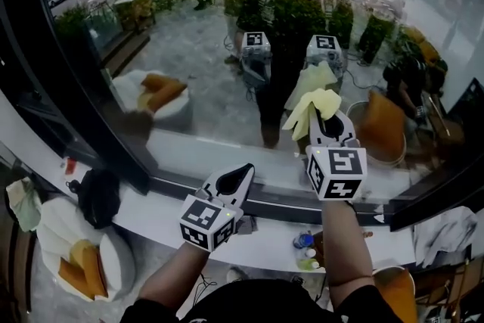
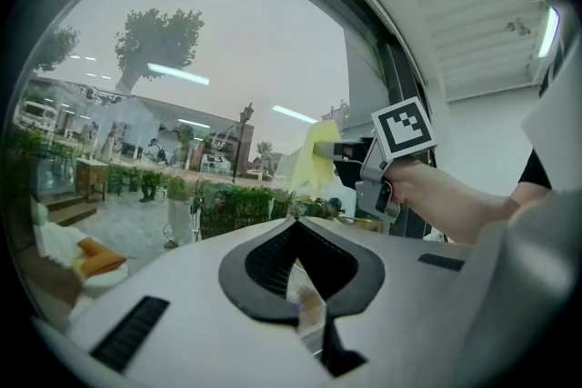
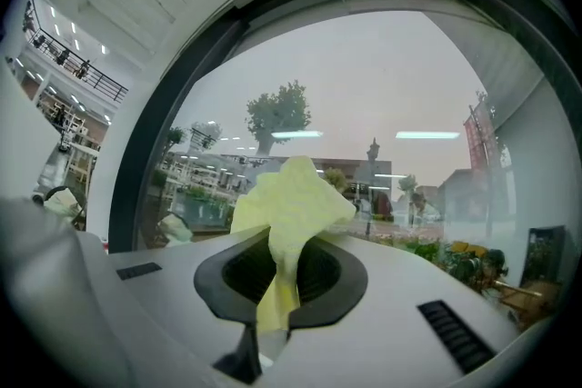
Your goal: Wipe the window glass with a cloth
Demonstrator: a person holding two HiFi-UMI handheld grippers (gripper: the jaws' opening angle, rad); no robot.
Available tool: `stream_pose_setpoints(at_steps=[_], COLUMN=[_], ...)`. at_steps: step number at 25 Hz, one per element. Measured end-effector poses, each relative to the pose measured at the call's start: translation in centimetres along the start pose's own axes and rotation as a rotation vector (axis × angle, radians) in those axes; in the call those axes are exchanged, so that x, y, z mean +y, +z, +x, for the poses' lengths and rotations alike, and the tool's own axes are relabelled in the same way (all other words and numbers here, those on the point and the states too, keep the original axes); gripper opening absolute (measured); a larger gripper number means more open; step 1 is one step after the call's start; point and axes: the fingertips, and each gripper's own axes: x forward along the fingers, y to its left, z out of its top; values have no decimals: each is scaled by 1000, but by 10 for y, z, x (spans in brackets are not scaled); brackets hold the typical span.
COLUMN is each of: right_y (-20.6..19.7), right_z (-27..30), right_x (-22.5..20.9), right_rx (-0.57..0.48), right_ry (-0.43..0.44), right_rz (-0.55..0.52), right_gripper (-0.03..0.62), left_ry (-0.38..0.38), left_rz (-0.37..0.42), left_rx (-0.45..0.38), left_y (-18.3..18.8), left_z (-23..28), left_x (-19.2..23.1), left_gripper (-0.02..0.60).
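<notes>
A yellow cloth [image 1: 311, 108] sticks out of my right gripper [image 1: 327, 115], which is shut on it and held up against the window glass [image 1: 212, 34]. In the right gripper view the cloth [image 3: 286, 209] bunches between the jaws and fans out toward the pane [image 3: 364, 77]. My left gripper [image 1: 243, 173] hangs lower, near the window's bottom frame, jaws shut with nothing in them. The left gripper view shows its jaws [image 2: 293, 223] closed at the tip, with the right gripper and cloth [image 2: 314, 154] beyond.
A dark window frame [image 1: 91, 117] runs diagonally at the left and along the bottom. A white sill [image 1: 151, 215] lies below. The glass reflects the grippers, chairs and a person. Bottles [image 1: 305, 247] and cushioned chairs [image 1: 76, 261] sit on the floor below.
</notes>
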Motion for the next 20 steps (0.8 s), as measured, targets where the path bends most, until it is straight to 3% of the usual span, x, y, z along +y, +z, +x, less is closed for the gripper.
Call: stream_pose_setpoints(at_steps=[20], right_y=[0], right_z=[50], right_x=[104], right_rx=[5], right_ry=[144], right_rz=[-14], right_gripper=[43], left_ry=[112], left_rz=[-15], left_rx=[-31], left_y=[-8], left_z=[-49], left_x=[63], left_gripper=[8])
